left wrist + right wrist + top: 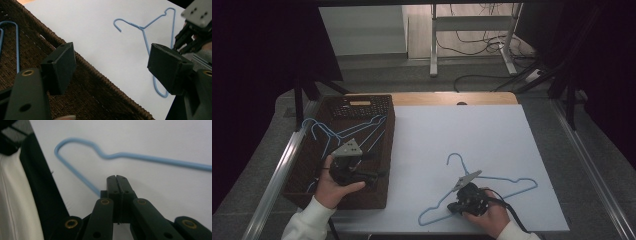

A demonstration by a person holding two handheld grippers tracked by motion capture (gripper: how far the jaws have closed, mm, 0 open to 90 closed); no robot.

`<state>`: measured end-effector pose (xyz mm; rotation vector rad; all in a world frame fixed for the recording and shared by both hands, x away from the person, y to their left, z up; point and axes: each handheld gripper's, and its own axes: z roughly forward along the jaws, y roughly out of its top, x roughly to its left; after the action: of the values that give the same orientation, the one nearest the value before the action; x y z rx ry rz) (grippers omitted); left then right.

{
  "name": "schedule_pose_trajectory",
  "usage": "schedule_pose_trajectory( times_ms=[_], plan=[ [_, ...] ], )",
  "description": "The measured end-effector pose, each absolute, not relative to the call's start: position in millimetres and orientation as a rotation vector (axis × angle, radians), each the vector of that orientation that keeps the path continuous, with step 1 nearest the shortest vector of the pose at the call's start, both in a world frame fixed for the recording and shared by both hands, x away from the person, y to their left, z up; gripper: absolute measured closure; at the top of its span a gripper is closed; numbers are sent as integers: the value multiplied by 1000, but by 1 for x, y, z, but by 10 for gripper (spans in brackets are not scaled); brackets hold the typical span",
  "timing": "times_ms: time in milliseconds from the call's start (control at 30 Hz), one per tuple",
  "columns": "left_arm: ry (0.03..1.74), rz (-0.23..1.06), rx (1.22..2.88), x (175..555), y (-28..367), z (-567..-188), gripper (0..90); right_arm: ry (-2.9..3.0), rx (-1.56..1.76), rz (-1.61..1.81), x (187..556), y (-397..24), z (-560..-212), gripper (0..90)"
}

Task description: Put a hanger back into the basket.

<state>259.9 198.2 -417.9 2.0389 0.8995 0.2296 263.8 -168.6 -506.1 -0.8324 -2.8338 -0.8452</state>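
A light-blue wire hanger [512, 179] lies flat on the white table top, its hook pointing away from me. My right gripper [452, 207] is down on the hanger's lower bar near the left shoulder. In the right gripper view the jaws [116, 178] are pressed together, and the blue wire [150, 158] runs into them from the left. My left gripper [374, 175] hovers over the brown basket [362, 107], held in the left hand. Its jaws [112, 65] stand wide apart with nothing between them, facing the hanger [145, 37] across the basket rim [100, 82].
Several more blue hangers [342, 132] lie in the woven basket at the table's left, one wire [17, 42] close to the left jaw. A wooden strip [452, 98] runs along the far edge. Metal rails flank the table.
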Motion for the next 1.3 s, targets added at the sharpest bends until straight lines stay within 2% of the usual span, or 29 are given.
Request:
schedule_pose_trajectory(
  times_ms=[167,300,367,433,467,633,800,967,1300],
  plan=[
    [899,232,2037,260,198,-417,224,-2819,-1054,-1000,287,-194,-484,889],
    [897,233,2040,260,198,-417,223,-2820,-1260,-1017,312,-211,-479,841],
    [892,233,2039,260,197,-417,223,-2818,-1331,-1008,324,-214,-482,788],
    [888,233,2040,260,197,-416,223,-2815,-1392,-988,333,-214,-486,677],
    [887,233,2041,260,196,-416,223,-2803,-1418,-978,337,-213,-488,653],
    [886,233,2041,260,197,-416,223,-2835,-1457,-907,352,-200,-498,606],
    [879,235,2034,259,198,-416,223,-2926,-1475,-798,359,-188,-506,646],
    [869,241,2039,259,196,-415,222,-2980,-1454,-725,357,-176,-505,802],
    [855,247,2042,256,192,-414,224,-2866,-1534,-776,361,-183,-505,851]
  ],
)
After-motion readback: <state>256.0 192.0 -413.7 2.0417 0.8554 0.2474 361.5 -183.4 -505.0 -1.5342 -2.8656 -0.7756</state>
